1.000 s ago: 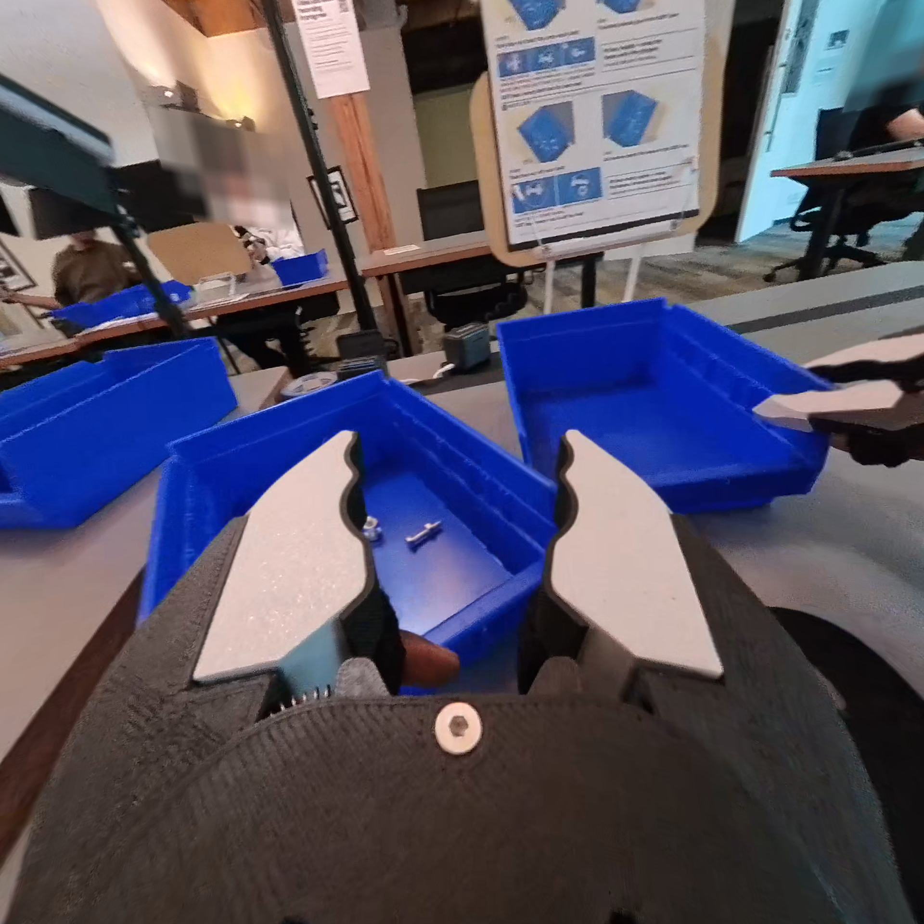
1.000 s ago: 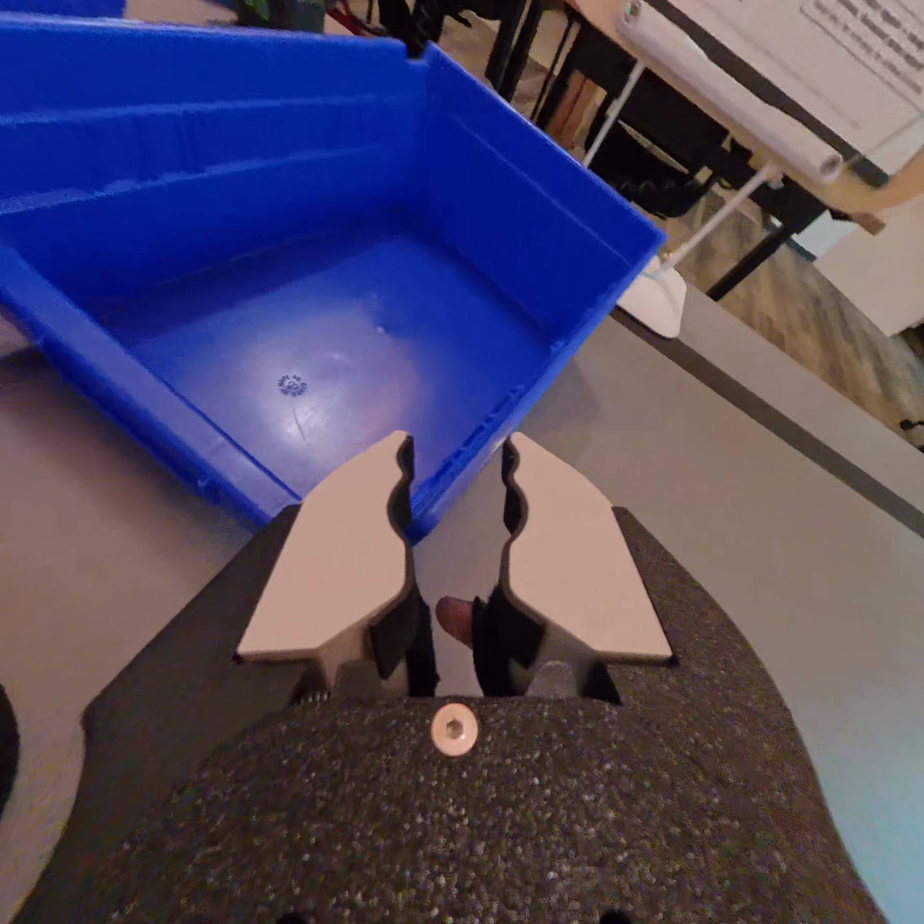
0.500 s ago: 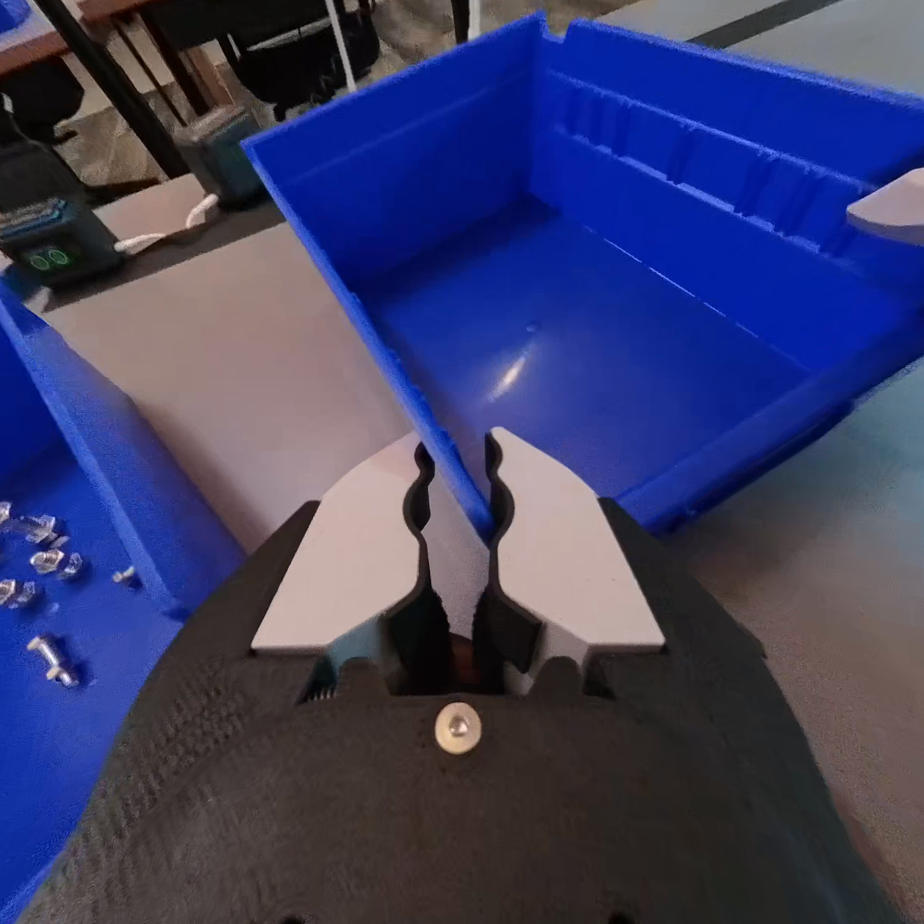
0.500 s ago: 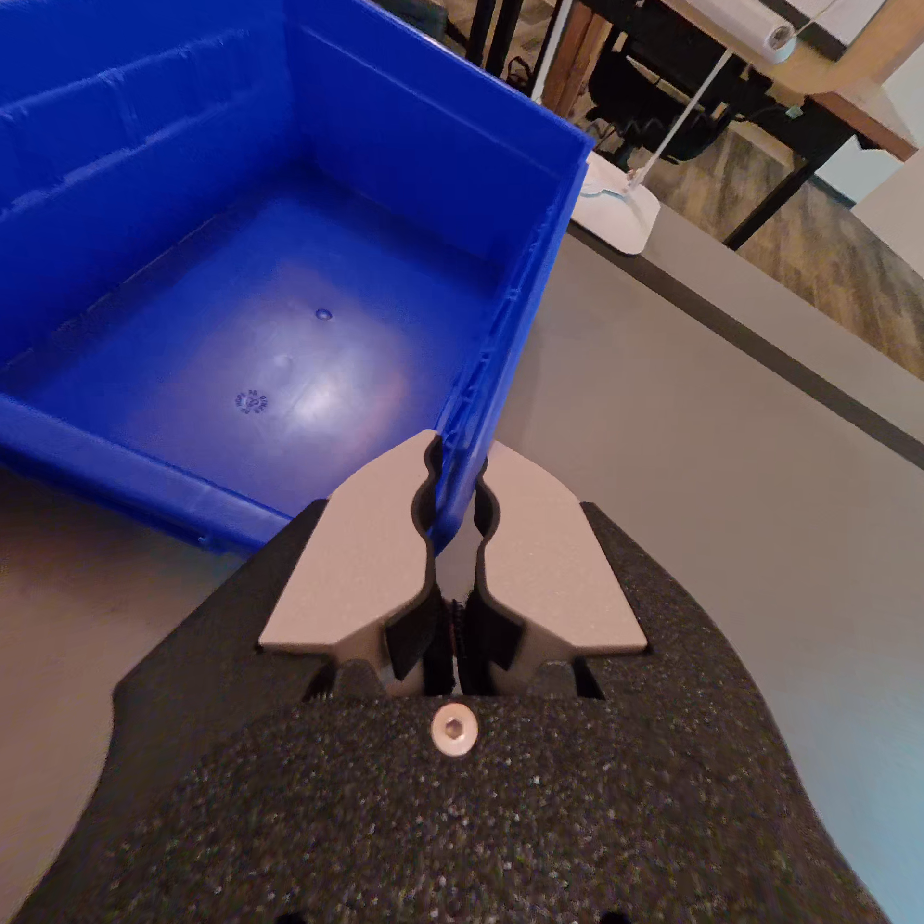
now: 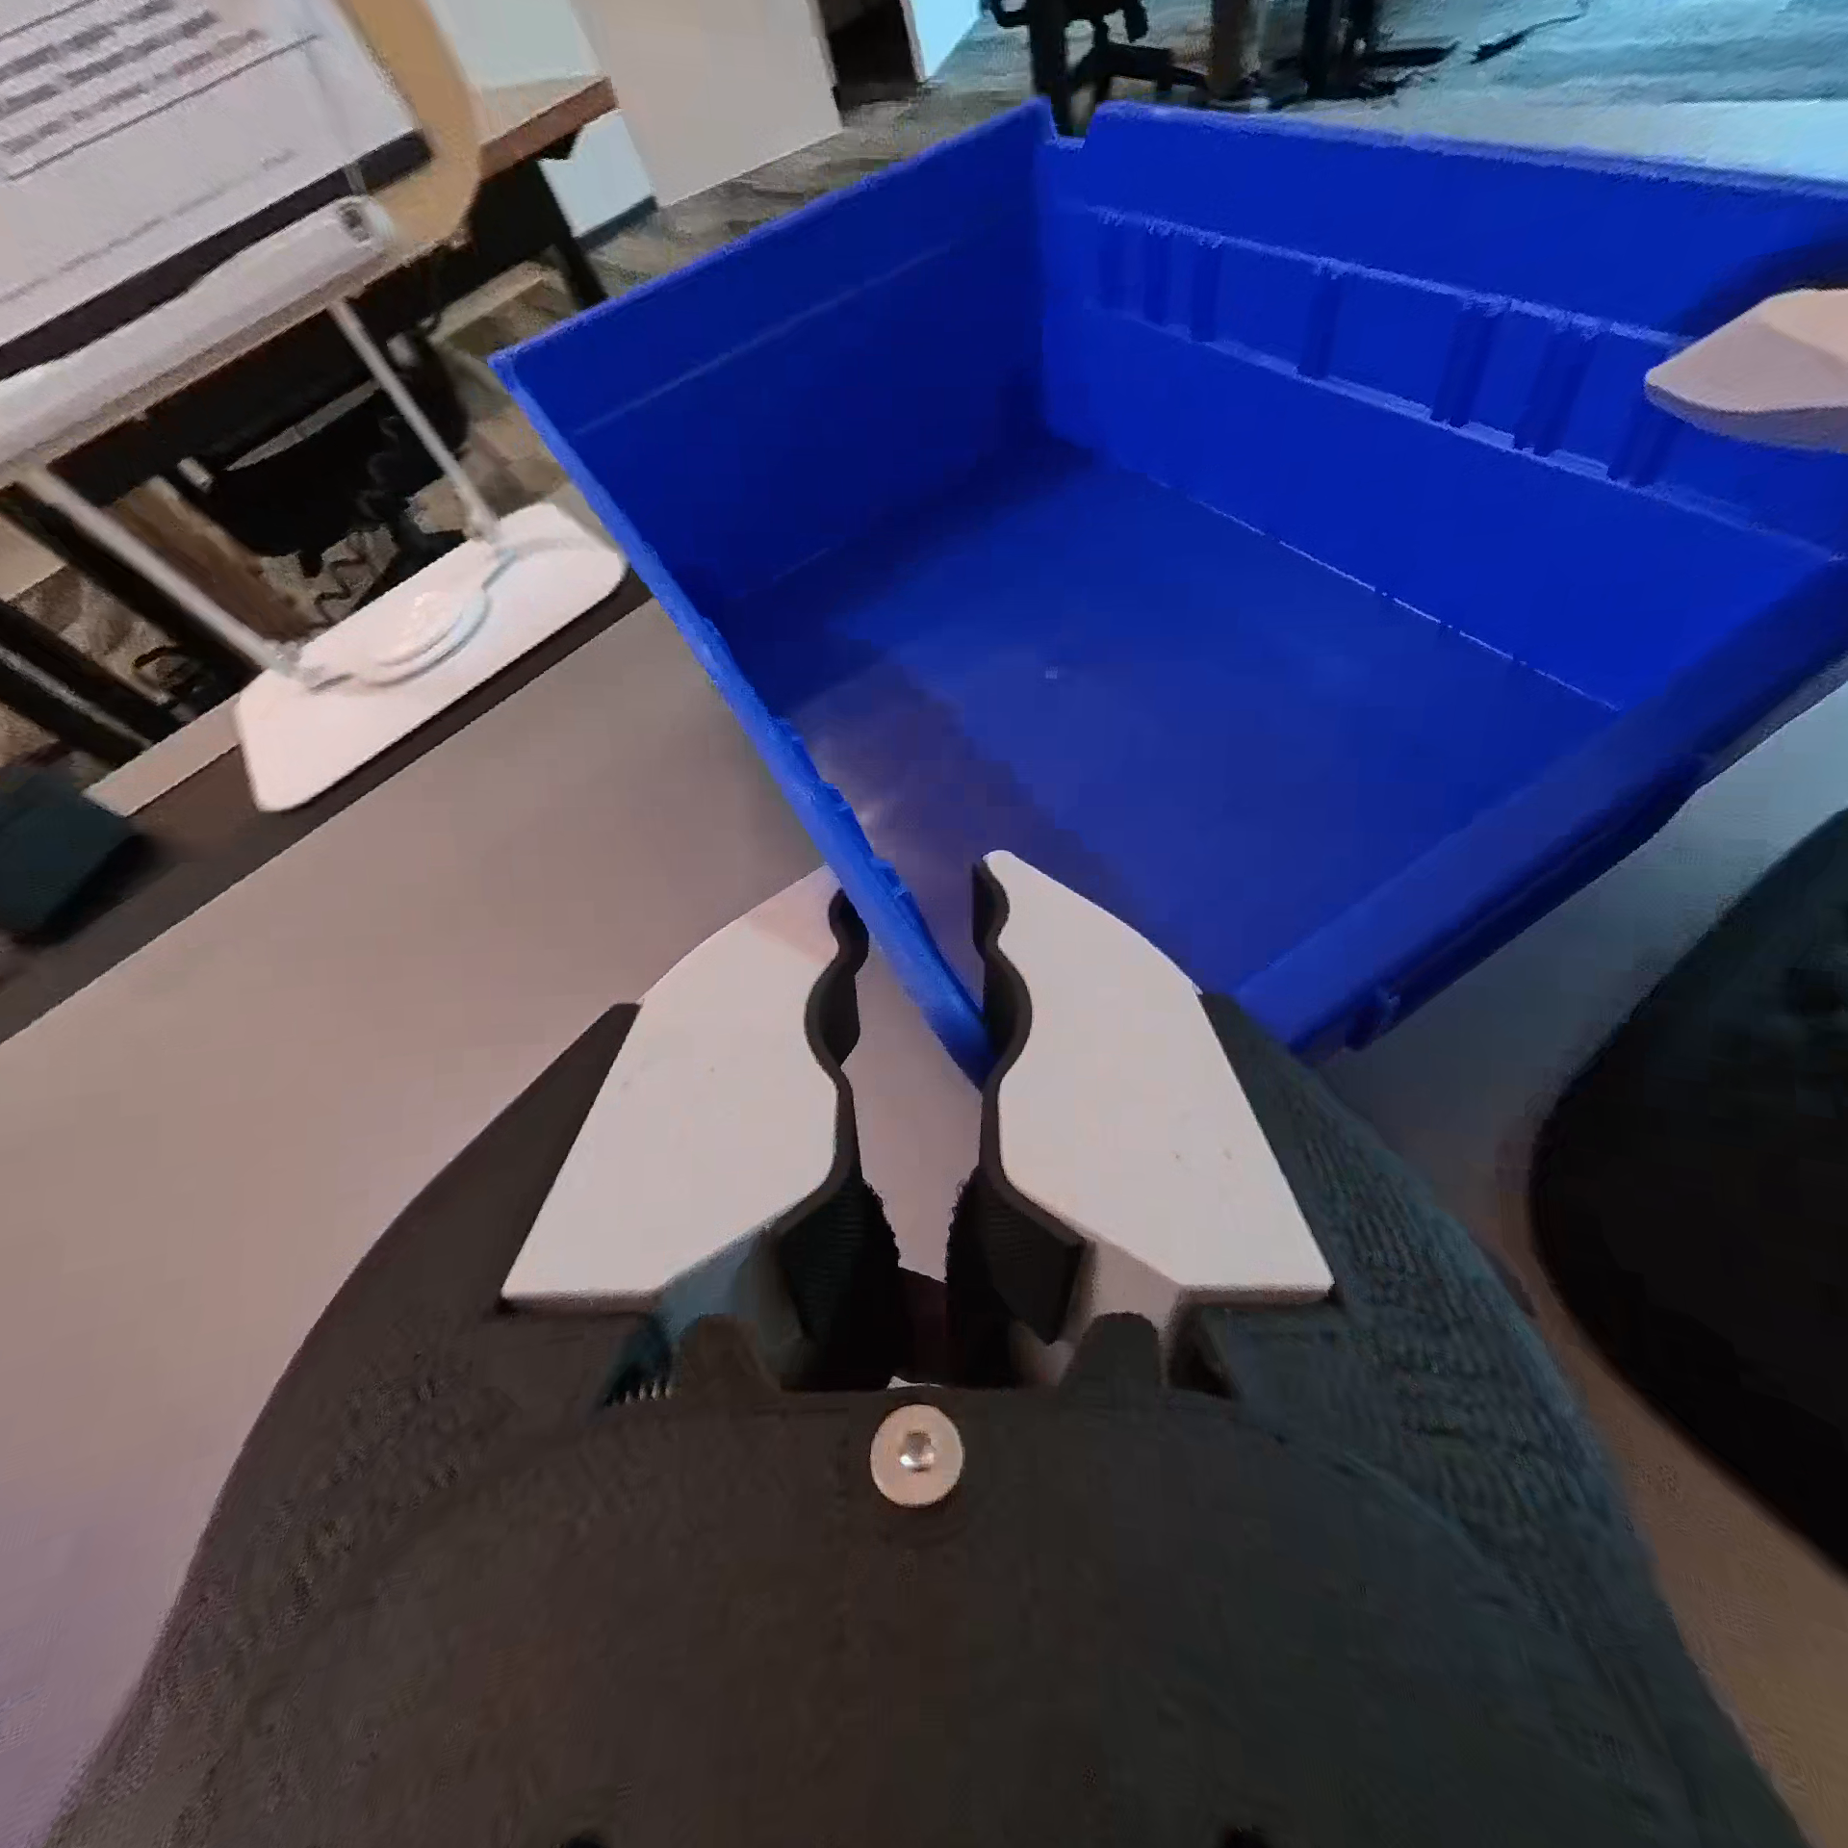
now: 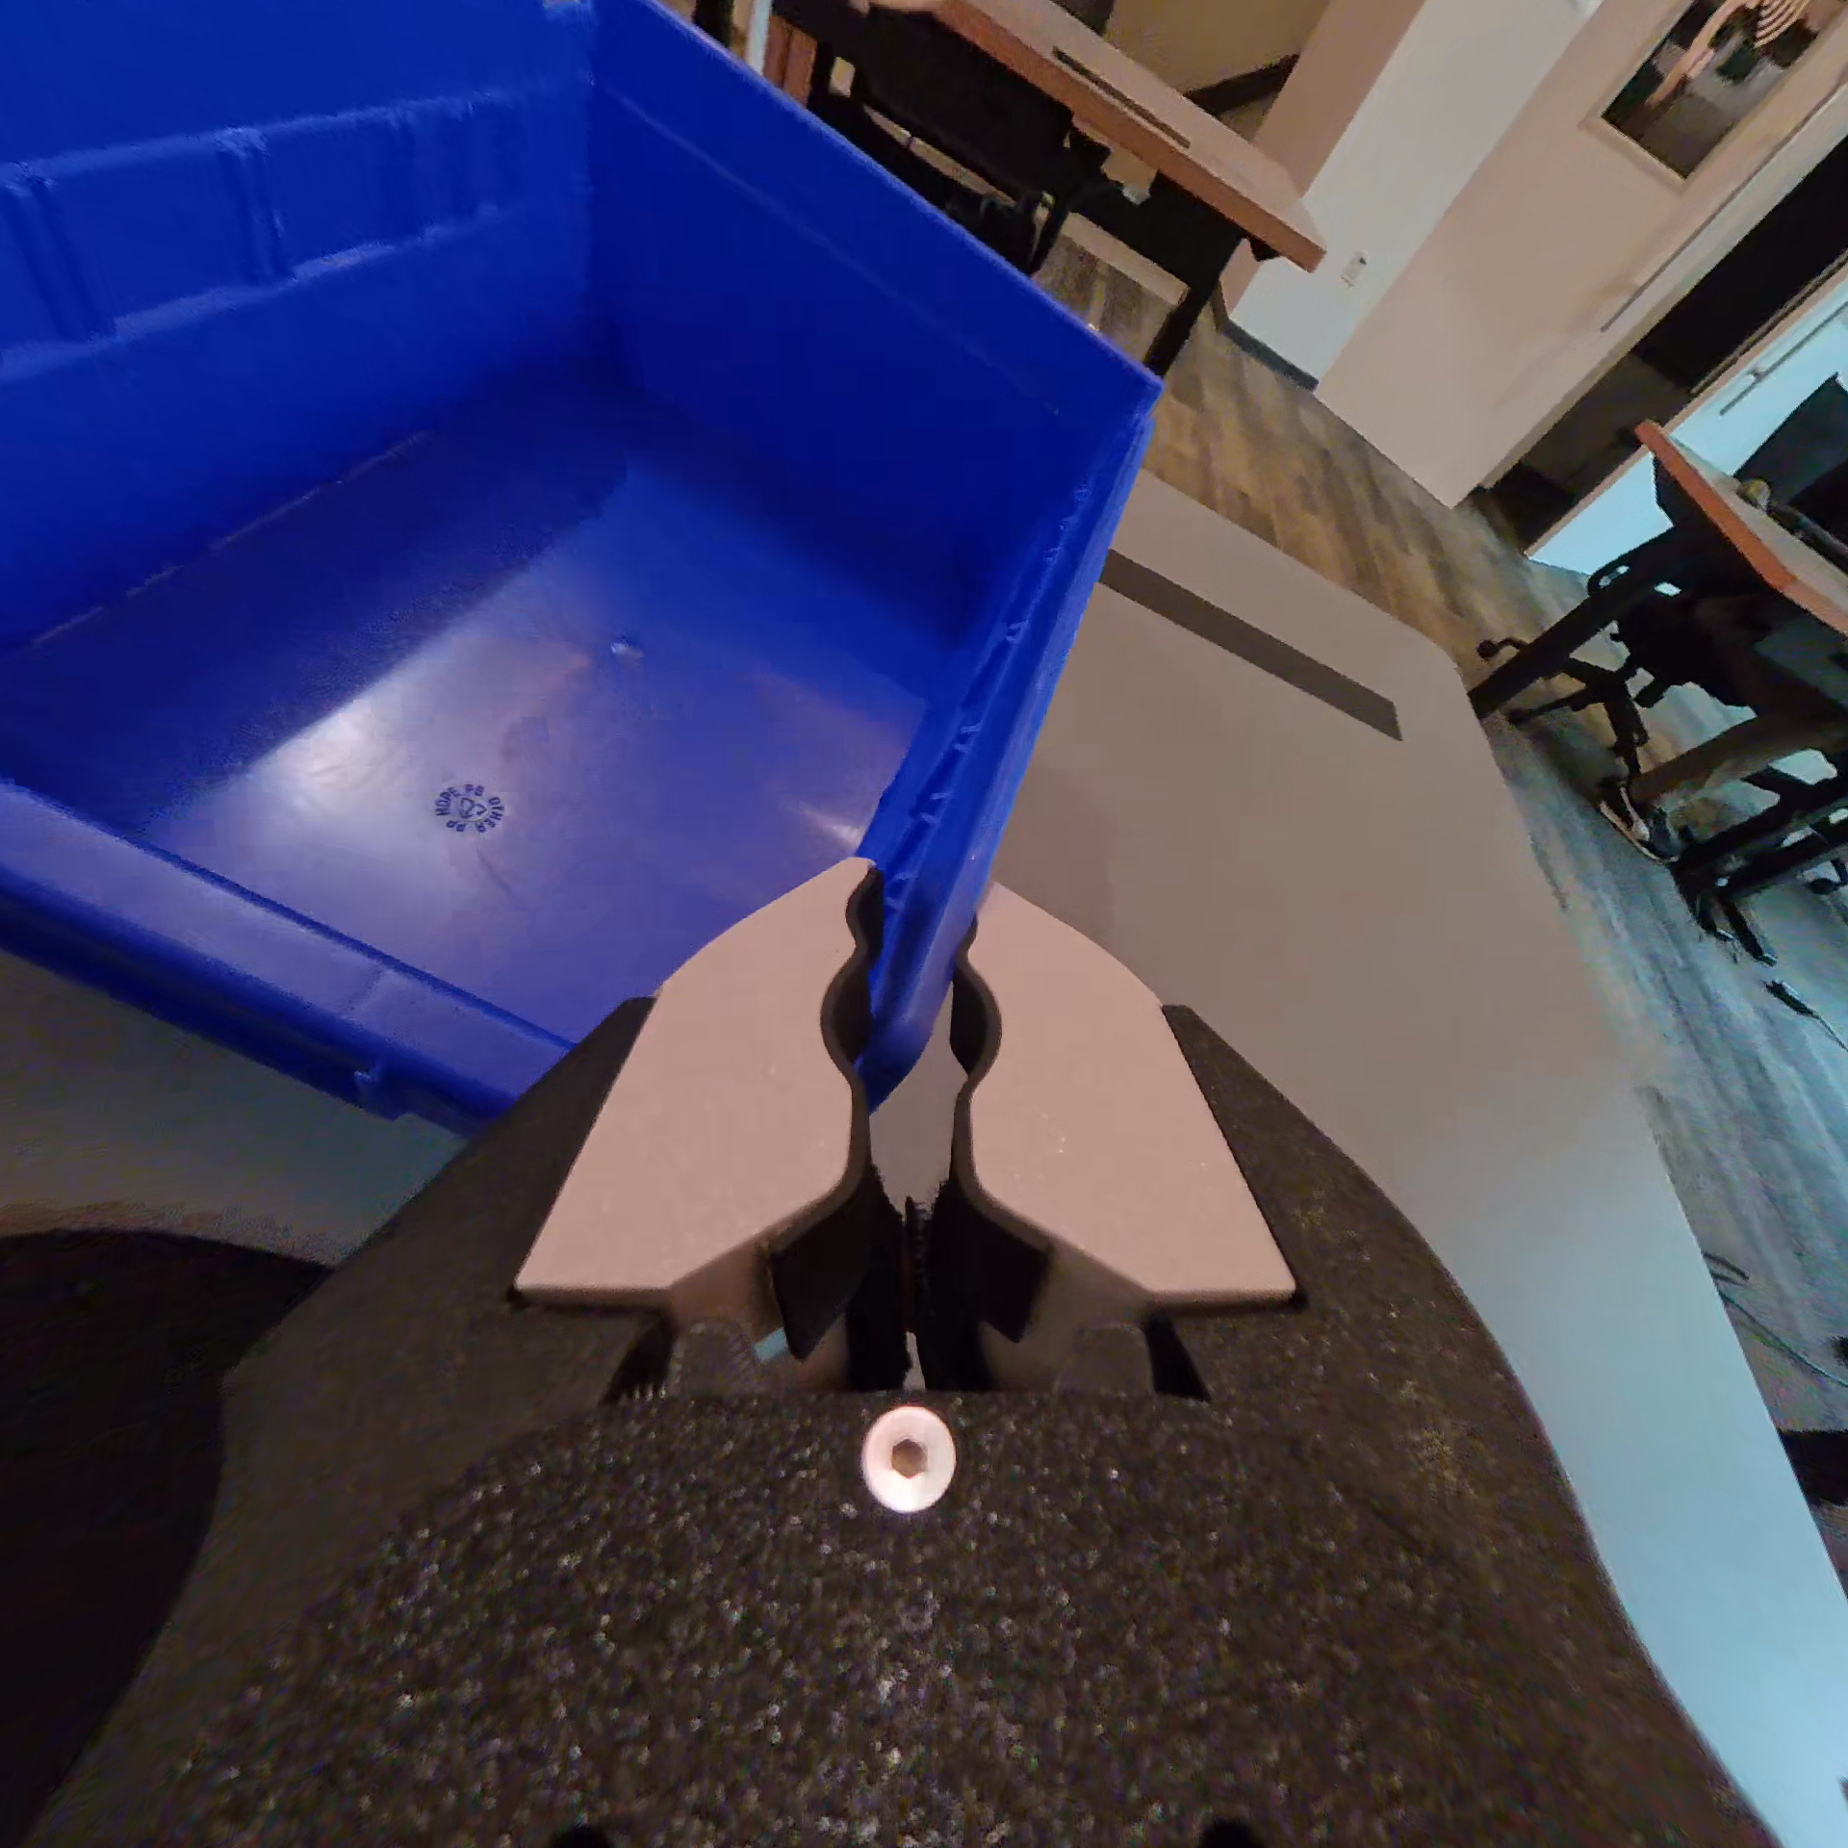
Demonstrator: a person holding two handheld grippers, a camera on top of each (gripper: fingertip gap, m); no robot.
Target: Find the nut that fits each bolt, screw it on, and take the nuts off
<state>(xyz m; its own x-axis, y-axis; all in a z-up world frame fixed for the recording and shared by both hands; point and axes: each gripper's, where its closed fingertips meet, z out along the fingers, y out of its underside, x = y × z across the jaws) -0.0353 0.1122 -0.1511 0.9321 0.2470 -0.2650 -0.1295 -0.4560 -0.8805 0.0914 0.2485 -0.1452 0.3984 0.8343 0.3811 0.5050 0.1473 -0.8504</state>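
A: Claw states?
B: Left gripper [image 5: 910,868] clenched across the near end of one side wall of the blue bin [image 5: 800,330], wall running slantwise between the pads. Right gripper [image 6: 925,880] clenched on the opposite side wall, pads pressed to both faces. Far fingertip [image 5: 1750,390] of the right one also showing at the edge of the left wrist view.
A: Nuts, bolts?
B: None in sight in either view. No hardware showing inside the bin, only a moulded mark on its floor [image 6: 470,810].
A: Handling?
B: Likely light, with nothing in it. Moulded plastic, thin walls, probably flexing a little under a pinch. Glossy floor, so slippery looking; ribbed rim [image 6: 1010,700] offering better bite. Not fragile.
A: Best hold?
B: As now: one claw per side wall, near the low front lip [image 5: 1500,900], keeping it level. Risk of twisting with the slanted left grip.
A: Shapes, textures?
B: Open-topped rectangular tray, tall back, stepped ribs along the back wall. Grey matte table [image 5: 400,950] underneath. Pale flat fingers with wavy inner edges, rough black bodies.
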